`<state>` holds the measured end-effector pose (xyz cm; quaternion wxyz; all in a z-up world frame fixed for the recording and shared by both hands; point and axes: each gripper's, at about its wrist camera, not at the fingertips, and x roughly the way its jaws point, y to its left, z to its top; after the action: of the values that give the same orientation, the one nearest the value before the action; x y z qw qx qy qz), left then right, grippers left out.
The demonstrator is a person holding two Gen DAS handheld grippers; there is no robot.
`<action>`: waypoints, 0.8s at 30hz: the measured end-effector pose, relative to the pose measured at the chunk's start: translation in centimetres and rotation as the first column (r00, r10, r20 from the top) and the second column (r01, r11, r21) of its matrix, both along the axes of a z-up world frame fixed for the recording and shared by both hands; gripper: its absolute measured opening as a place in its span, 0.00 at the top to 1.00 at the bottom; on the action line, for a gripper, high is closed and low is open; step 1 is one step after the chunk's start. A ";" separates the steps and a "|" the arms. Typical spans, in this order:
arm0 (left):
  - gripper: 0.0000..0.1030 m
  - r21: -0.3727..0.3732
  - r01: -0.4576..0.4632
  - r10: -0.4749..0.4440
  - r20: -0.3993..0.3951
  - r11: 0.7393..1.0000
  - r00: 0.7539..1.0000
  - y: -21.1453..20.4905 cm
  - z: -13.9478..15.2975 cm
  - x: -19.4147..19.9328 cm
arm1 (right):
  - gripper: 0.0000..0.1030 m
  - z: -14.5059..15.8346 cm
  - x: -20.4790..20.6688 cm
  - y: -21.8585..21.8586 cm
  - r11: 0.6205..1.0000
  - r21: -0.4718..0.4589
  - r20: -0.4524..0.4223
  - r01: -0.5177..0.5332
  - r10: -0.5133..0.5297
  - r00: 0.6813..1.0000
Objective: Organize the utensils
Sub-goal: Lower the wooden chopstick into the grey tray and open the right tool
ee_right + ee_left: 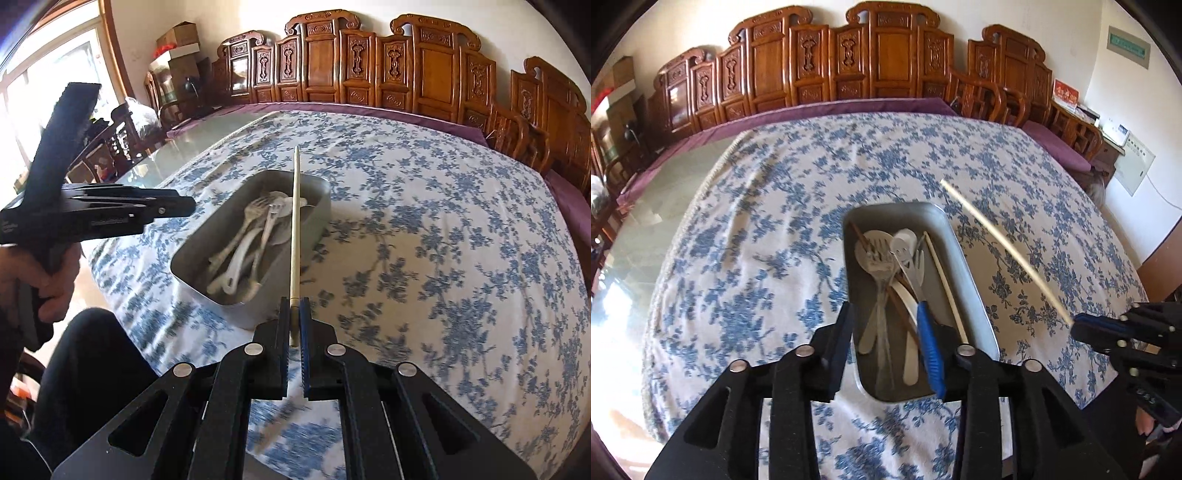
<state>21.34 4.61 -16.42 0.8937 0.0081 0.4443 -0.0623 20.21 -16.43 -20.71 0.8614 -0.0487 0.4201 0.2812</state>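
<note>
Chopstick (296, 236) pinched at its near end in the right gripper (294, 325), jaws clamped on it, shaft poking out over the metal tray (192, 266)! Left gripper (890, 343) hangs above that tray, jaws partly apart and empty. Forks, spoons and another chopstick (945, 284) already lie inside. Risk, I'd say: that thin end-grip lets the stick swivel, clip the rim and skitter onto the floral tablecloth (443, 240).
</note>
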 end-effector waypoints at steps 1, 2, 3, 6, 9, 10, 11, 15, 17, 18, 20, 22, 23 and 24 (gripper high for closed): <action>0.58 0.004 -0.001 0.001 0.009 1.000 1.000 0.2 0.4 -0.3 | 0.94 -0.1 0.1 0.5 1.000 0.002 -0.009 0.004 -0.004 1.000; 0.55 0.007 -0.002 0.001 0.020 1.000 1.000 0.5 0.7 -0.6 | 0.94 -0.1 0.2 0.8 1.000 0.003 -0.015 0.006 -0.006 1.000; 0.50 0.008 -0.002 0.002 0.030 1.000 1.000 0.8 1.1 -0.8 | 0.94 -0.2 0.2 1.1 1.000 0.005 -0.020 0.007 -0.007 1.000; 0.44 0.005 -0.009 0.009 0.048 1.000 0.999 1.8 2.0 -1.6 | 0.94 -0.3 0.4 2.1 1.000 0.010 -0.035 0.011 -0.011 0.999; 0.36 0.003 -0.021 0.020 0.064 1.000 0.998 2.8 2.7 -2.0 | 0.94 -0.3 0.7 3.1 1.000 0.008 -0.048 0.015 -0.014 0.999; 0.34 0.001 -0.024 0.024 0.067 1.000 0.997 3.0 2.8 -2.1 | 0.94 -0.4 0.8 3.5 1.000 0.007 -0.052 0.015 -0.015 0.999; 0.34 -0.002 -0.029 0.029 0.069 1.000 0.997 3.4 3.0 -2.2 | 0.94 -0.4 0.9 3.8 1.000 0.005 -0.057 0.016 -0.016 0.998; 0.31 -0.006 -0.044 0.044 0.074 0.999 0.996 4.5 3.1 -2.5 | 0.94 -0.8 1.3 5.2 1.000 -0.007 -0.071 0.021 -0.021 0.997; 0.31 -0.011 -0.049 0.050 0.072 0.999 0.996 4.9 3.0 -2.5 | 0.94 -1.0 1.6 5.7 1.000 -0.010 -0.078 0.024 -0.024 0.997; 0.31 -0.013 -0.054 0.055 0.071 0.998 0.996 5.2 3.0 -2.6 | 0.94 -1.2 1.8 5.9 1.000 -0.011 -0.084 0.027 -0.028 0.996; 0.31 -0.015 -0.059 0.060 0.069 0.998 0.996 5.5 2.9 -2.7 | 0.94 -1.5 2.1 6.3 0.999 -0.013 -0.094 0.030 -0.031 0.995; 0.31 -0.018 -0.061 0.062 0.066 0.998 0.996 5.8 2.7 -2.9 | 0.94 -1.9 2.3 6.7 0.999 -0.018 -0.105 0.028 -0.030 0.994; 0.31 -0.017 -0.061 0.062 0.066 0.998 0.996 6.0 2.7 -2.9 | 0.94 -2.0 2.3 7.0 0.999 -0.022 -0.107 0.025 -0.027 0.994; 0.31 -0.016 -0.062 0.063 0.066 0.998 0.996 6.0 2.6 -3.0 | 0.94 -2.1 2.4 7.2 0.999 -0.028 -0.109 0.022 -0.025 0.994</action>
<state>18.32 10.62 -13.81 0.9095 -0.0097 0.4139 -0.0371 22.61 -9.19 -22.80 0.8397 -0.0396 0.4710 0.2676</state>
